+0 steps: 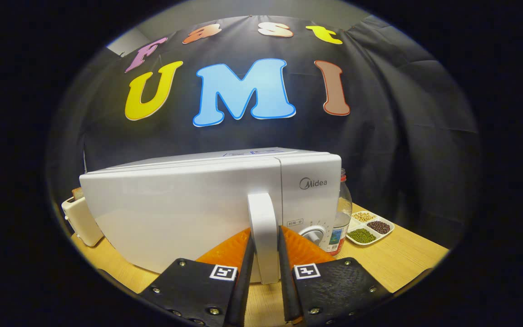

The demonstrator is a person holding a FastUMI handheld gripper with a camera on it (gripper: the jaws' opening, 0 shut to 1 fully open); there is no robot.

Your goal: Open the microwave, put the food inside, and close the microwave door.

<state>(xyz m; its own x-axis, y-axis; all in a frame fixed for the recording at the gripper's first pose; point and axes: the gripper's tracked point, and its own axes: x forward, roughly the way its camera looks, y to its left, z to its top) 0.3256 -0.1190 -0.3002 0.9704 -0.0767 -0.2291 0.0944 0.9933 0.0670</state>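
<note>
Gripper [265, 268] has its jaws closed around the microwave's vertical door handle [263, 231], one finger flat on each side of it, both look to be pressing. Microwave [189, 213] sits on the wooden counter [397, 263], door [175, 218] shut or at most barely cracked, hard to tell from this angle. The food to go inside isn't identifiable here; candidates are the divided dish of beans [370, 228] toward the counter's right edge and something brown in the toaster [81, 221] at the left edge behind the microwave, can't say which. Risks, as judgement: the handle is smooth and narrow, so a straight pull instead of following the door's hinge arc could make the fingers slide off. If the latch is stiff the whole microwave may drag across the counter rather than open. The clear jar [341, 213] stands just beside the microwave's right side, touching or nearly, so any shift of the body could knock it toward the bean dish. Grip sits low on the handle, which may twist it.
</note>
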